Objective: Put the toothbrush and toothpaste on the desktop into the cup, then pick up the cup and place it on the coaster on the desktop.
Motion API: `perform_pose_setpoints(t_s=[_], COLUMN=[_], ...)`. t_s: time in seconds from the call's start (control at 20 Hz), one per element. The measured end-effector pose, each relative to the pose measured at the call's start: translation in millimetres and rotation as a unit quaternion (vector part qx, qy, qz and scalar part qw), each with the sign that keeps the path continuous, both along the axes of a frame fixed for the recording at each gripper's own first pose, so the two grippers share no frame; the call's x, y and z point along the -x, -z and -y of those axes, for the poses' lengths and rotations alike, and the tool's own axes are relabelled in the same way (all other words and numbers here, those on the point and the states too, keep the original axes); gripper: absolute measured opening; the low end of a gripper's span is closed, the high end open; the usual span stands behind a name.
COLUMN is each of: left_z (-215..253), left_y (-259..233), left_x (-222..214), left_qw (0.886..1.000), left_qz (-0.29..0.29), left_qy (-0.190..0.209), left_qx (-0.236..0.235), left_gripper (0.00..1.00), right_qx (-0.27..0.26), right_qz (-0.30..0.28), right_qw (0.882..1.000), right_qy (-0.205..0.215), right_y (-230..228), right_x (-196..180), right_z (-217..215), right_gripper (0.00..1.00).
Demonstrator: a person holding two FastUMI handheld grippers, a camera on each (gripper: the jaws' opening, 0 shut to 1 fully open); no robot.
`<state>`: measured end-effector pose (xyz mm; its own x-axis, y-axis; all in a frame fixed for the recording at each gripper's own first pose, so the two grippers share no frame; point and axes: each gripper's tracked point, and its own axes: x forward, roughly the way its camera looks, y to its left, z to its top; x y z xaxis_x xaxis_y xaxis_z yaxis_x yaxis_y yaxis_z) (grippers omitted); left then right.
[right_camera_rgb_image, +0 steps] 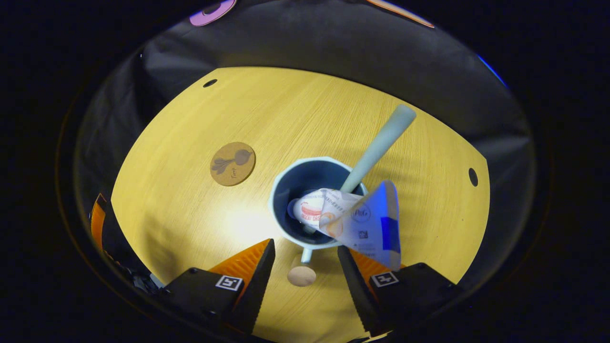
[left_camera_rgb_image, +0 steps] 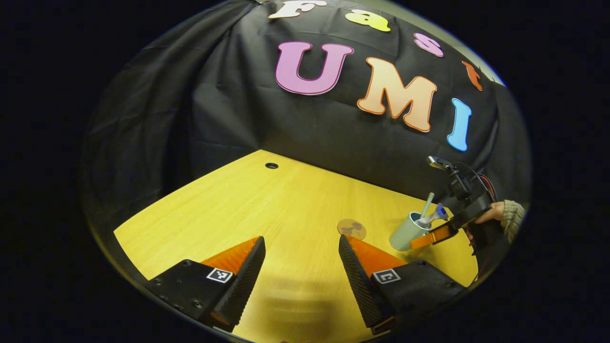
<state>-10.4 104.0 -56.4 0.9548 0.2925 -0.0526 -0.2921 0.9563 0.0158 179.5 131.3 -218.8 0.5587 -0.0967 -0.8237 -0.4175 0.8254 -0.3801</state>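
Now: right gripper (right_camera_rgb_image: 305,267) fingers wide, astride cup (right_camera_rgb_image: 286,188) handle | left gripper (left_camera_rgb_image: 301,267) wide, empty

Desk (right_camera_rgb_image: 190,214) bare around coaster (right_camera_rgb_image: 232,163) — cup (right_camera_rgb_image: 281,190) stands near.

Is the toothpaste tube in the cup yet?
Yes: the white and blue toothpaste tube sits cap down in the pale green cup, beside the pale green toothbrush.

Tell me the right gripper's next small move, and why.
Probably ease forward and close on the cup's handle: the toothbrush and toothpaste already sit in the cup, the open right gripper brackets the handle, and the coaster awaits.
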Motion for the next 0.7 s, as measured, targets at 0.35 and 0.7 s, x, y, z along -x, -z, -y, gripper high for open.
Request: perform_pose_setpoints(t_s=[0.35,0.7], left_z=[5.1,3.7], left_y=[5.4,3.1], left_x=[-6.3,-7.0], left_qw=[1.000,0.999], left_qz=[-0.016,-0.017], left_qy=[0.019,0.029], left_qx=[-0.009,-0.003], left_gripper=[0.90,0.90], right_qx=[0.007,0.013], right_qz=[-0.027,-0.016], right_qw=[0.999,0.999], right_qy=[0.036,0.038], right_y=[5.0,4.2], right_x=[-2.8,-3.1], right_z=[13.4,11.1], right_gripper=[0.29,0.25])
